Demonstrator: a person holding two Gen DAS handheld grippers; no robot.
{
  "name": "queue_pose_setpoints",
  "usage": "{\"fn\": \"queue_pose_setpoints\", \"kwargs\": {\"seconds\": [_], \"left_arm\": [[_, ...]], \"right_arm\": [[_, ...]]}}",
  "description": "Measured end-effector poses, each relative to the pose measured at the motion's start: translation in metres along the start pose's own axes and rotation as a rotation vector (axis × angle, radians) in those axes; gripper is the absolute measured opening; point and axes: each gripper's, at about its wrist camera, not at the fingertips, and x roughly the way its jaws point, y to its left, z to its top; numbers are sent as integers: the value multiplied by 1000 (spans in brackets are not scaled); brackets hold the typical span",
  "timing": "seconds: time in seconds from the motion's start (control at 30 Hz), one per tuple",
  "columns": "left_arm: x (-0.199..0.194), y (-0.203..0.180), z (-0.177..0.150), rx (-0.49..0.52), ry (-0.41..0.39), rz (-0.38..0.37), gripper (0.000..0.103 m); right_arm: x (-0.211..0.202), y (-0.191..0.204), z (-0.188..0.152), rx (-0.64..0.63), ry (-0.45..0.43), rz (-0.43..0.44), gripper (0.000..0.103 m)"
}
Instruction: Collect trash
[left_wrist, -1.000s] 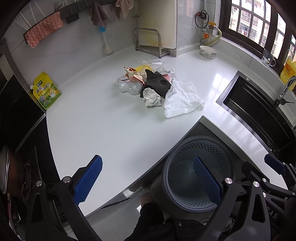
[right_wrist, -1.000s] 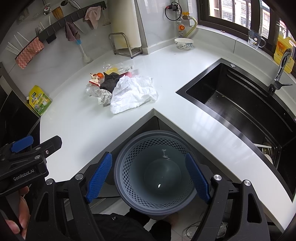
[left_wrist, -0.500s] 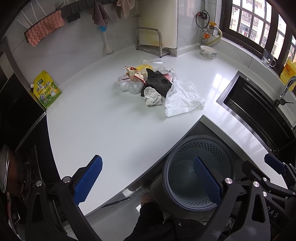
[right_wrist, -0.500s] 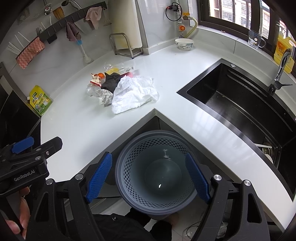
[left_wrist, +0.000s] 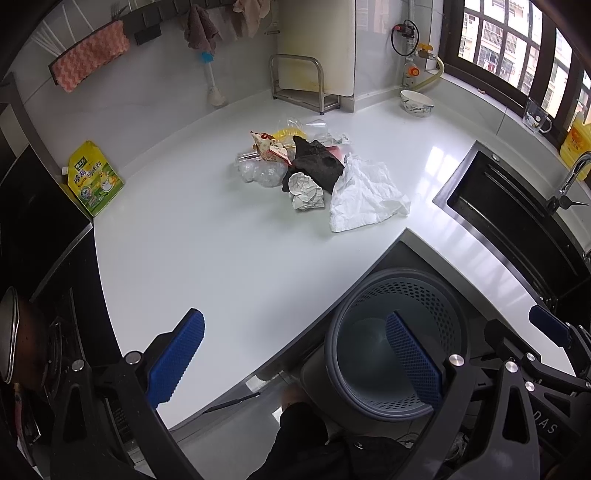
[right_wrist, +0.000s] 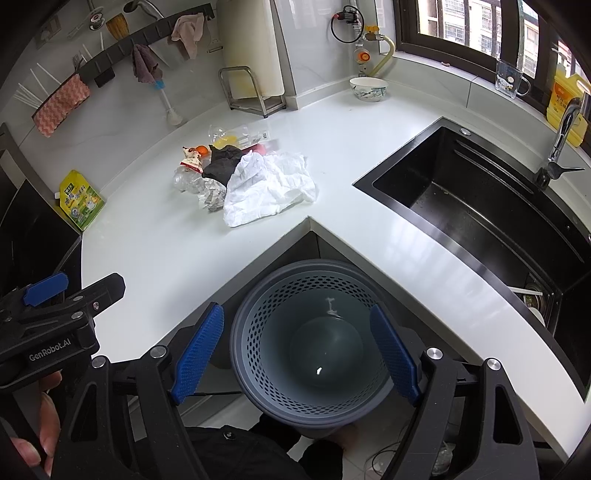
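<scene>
A heap of trash lies on the white counter (left_wrist: 207, 251): a crumpled white sheet (left_wrist: 364, 195) (right_wrist: 267, 186), a black rag (left_wrist: 316, 164), a crumpled paper ball (left_wrist: 306, 190), clear plastic (left_wrist: 260, 173) and a snack wrapper (left_wrist: 267, 147). A grey perforated bin (right_wrist: 308, 339) (left_wrist: 397, 345) stands on the floor in the counter's inner corner, empty inside. My left gripper (left_wrist: 295, 354) is open and empty over the counter's front edge, well short of the heap. My right gripper (right_wrist: 295, 350) is open and empty above the bin.
A black sink (right_wrist: 480, 206) with a tap (right_wrist: 561, 140) is on the right. A yellow-green pouch (left_wrist: 94, 179) leans at the left by the hob. A bowl (right_wrist: 367, 88), a metal rack (right_wrist: 253, 92) and a brush (right_wrist: 168, 105) stand at the back wall.
Both views have shifted very slightly. The trash and the bin have not moved, and both grippers stay open.
</scene>
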Motion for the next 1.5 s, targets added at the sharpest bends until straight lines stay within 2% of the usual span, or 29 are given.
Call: {"fn": "queue_pose_setpoints", "kwargs": {"seconds": [0.97, 1.2, 1.5], "left_arm": [[0, 0, -1, 0, 1, -1, 97], [15, 11, 2, 3, 21, -15, 97], [48, 39, 26, 14, 31, -33, 97]], "right_arm": [[1, 0, 0, 2, 2, 3, 78], [13, 0, 5, 20, 12, 2, 78], [46, 3, 30, 65, 6, -15, 78]]}}
